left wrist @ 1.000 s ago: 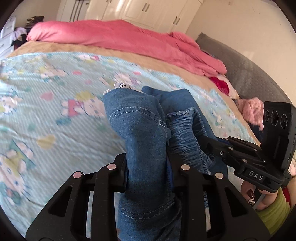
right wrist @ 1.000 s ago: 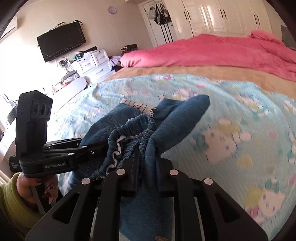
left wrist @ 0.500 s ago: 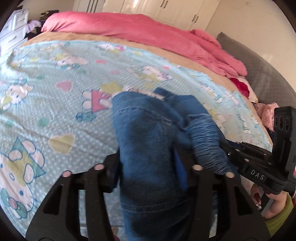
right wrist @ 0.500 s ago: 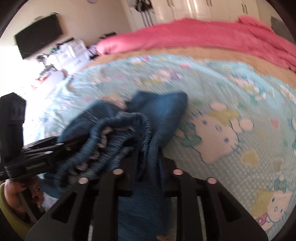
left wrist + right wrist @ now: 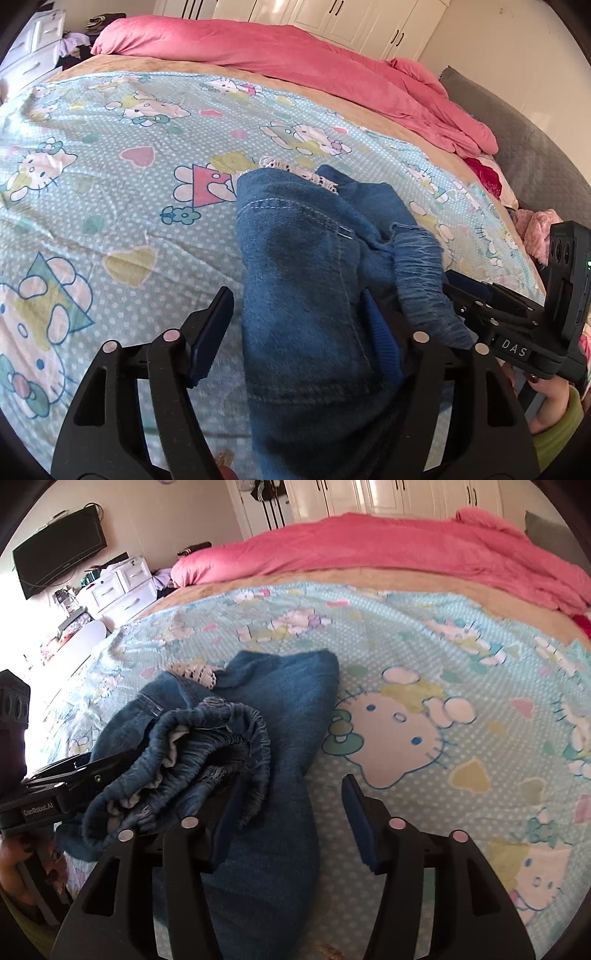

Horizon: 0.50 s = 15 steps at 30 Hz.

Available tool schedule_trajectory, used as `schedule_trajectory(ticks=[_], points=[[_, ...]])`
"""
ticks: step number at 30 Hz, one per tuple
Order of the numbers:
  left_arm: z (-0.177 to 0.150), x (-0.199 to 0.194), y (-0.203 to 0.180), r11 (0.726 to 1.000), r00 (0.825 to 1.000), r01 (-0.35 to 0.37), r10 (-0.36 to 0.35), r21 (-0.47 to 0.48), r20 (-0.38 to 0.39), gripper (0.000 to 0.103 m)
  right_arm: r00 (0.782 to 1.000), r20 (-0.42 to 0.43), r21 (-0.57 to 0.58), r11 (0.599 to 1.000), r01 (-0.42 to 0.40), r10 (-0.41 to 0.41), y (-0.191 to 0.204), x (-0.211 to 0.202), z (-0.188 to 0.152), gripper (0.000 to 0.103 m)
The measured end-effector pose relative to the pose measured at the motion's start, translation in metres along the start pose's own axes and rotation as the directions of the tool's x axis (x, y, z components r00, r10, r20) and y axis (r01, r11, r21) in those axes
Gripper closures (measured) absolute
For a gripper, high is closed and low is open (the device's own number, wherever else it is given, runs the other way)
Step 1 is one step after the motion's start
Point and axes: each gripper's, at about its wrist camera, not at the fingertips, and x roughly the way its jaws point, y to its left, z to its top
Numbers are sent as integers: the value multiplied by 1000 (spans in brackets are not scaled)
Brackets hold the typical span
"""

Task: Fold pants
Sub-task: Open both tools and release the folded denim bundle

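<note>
Bedroom count, both wrist views

One pair of denim pants (image 5: pixel 303 295); two grippers, left (image 5: pixel 295 325) and right (image 5: pixel 291 805); one cartoon-cat sheet (image 5: pixel 110 147); one pink duvet (image 5: pixel 406 542); one wall television (image 5: pixel 59 550); one white drawer chest (image 5: pixel 122 587).

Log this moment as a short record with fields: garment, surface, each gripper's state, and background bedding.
garment: blue denim pants, bunched, with elastic waistband and white lace trim
surface: cartoon-cat bedsheet, pants lying on it
left gripper: open, fingers either side of the denim, not clamping
right gripper: open, denim lying between its fingers
background bedding: pink duvet piled at the far side of the bed
</note>
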Motion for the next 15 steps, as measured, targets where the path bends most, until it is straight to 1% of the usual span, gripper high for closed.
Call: schedule_trajectory(ticks=[1, 2, 3, 5, 6, 7, 8, 10, 13, 15], points=[[0, -3, -1, 1000, 1000, 6, -6, -1, 4, 37, 1000, 13, -5, 1000, 1, -1, 0, -5, 0, 38], [0, -7, -3, 1000, 1000, 9, -9, -1, 11, 33, 999, 32, -10, 1000, 4, -4, 1, -11, -1, 32], [0, -14, -5, 1000, 1000, 10, -11, 4, 24, 28, 998, 56, -13, 1000, 13, -12, 2, -19, -2, 29], [0, -23, -7, 1000, 999, 11, -11, 7, 42, 22, 996, 88, -12, 1000, 19, -18, 4, -31, -2, 27], [-1, -29, -8, 1000, 998, 14, -15, 10, 53, 19, 995, 102, -10, 1000, 18, -17, 3, -36, -2, 23], [-1, -33, -10, 1000, 998, 14, -14, 12, 60, 18, 992, 122, -2, 1000, 21, -21, 3, -44, -3, 11], [-2, -40, -11, 1000, 998, 7, -9, 17, 69, 13, 989, 142, 7, 1000, 27, -28, 2, -50, -4, 8], [-4, -48, -14, 1000, 997, 6, -8, 23, 79, 10, 983, 180, 23, 999, 27, -30, 1, -64, -7, 7], [-6, -63, -17, 1000, 995, 9, -11, 23, 98, 10, 976, 217, 36, 999, 29, -36, 0, -82, -10, 5], [-9, -73, -20, 1000, 994, -1, -2, 27, 113, 10, 971, 235, 37, 999, 28, -36, 0, -93, -12, 5]])
